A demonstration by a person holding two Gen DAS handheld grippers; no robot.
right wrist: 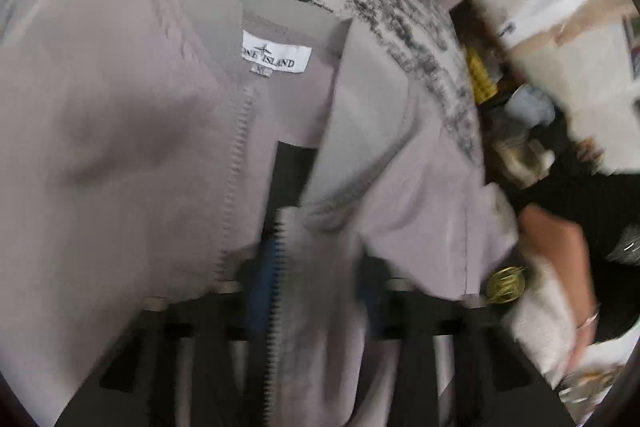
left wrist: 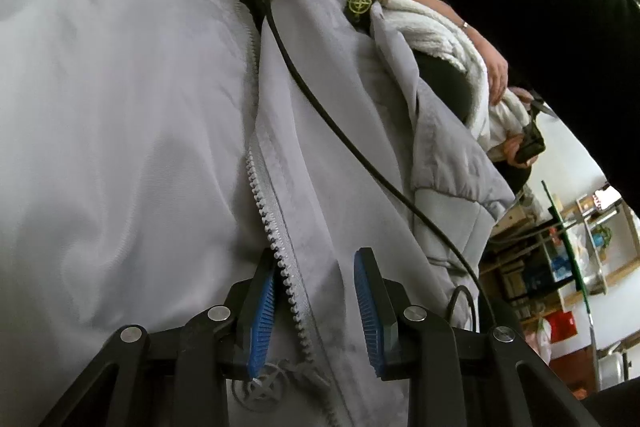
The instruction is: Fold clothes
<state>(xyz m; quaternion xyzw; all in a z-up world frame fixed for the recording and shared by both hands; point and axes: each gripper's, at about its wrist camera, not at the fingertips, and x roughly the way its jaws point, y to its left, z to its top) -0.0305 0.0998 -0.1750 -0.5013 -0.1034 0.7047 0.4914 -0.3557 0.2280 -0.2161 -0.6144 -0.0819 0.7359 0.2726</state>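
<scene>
zipper (left wrist: 276, 247) of the pale grey jacket (left wrist: 120, 107) is running lengthwise away from the left gripper (left wrist: 316, 311), lying between its parted pads. right gripper (right wrist: 320, 291) is sitting at the collar end, seemingly pinching the zipper edge, though blur is hiding it.

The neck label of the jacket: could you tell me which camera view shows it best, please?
The right wrist view: the white neck label faces the camera inside the jacket collar, its print partly readable. The left wrist view shows none of it, only the jacket's front and zipper.
</scene>
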